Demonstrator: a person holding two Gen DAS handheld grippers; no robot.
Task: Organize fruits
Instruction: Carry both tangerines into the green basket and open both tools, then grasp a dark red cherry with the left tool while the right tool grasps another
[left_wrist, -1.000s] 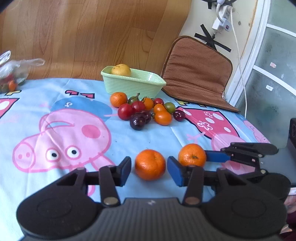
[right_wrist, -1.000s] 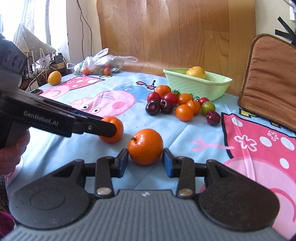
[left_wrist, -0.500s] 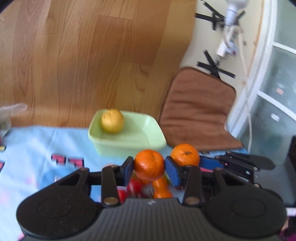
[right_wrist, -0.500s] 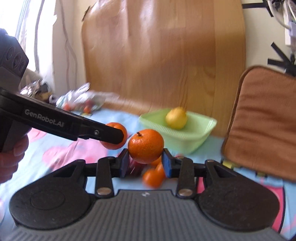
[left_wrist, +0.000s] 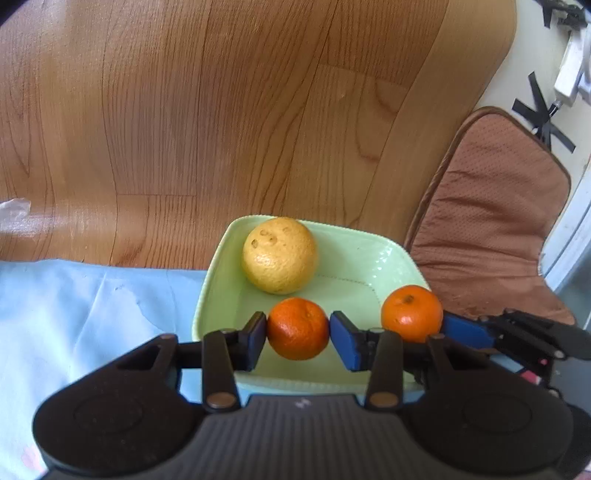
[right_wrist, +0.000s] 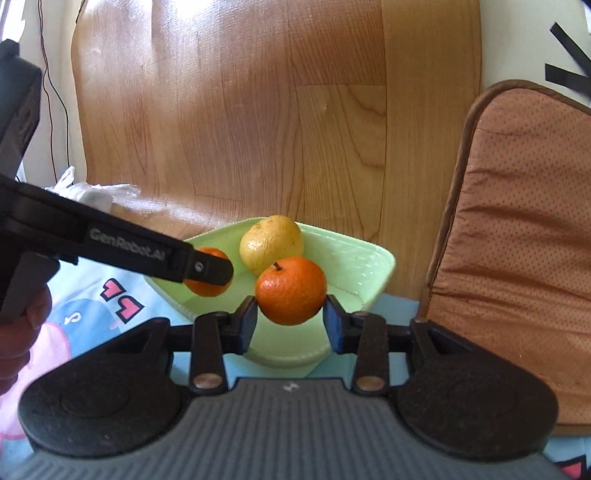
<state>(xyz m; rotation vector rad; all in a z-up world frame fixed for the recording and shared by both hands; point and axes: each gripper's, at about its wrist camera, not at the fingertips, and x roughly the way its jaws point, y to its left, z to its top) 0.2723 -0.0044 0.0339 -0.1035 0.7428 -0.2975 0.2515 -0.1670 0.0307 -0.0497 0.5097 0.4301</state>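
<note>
Both tangerines have travelled from the counter to above the green dish (left_wrist: 207, 295). Your left tongs (left_wrist: 298, 334) clamp one tangerine (left_wrist: 297, 328); your right tongs (right_wrist: 290, 319), opening, still touch the stemmed tangerine (right_wrist: 291, 291). Glossy orange skins, beside a yellow citrus (left_wrist: 280, 254).

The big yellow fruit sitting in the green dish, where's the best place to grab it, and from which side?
Probably across its widest middle, coming down from above. The yellow fruit is round, so the jaws should seat best at its equator. The green dish has walls rising around it, which would likely block a low sideways approach.
</note>
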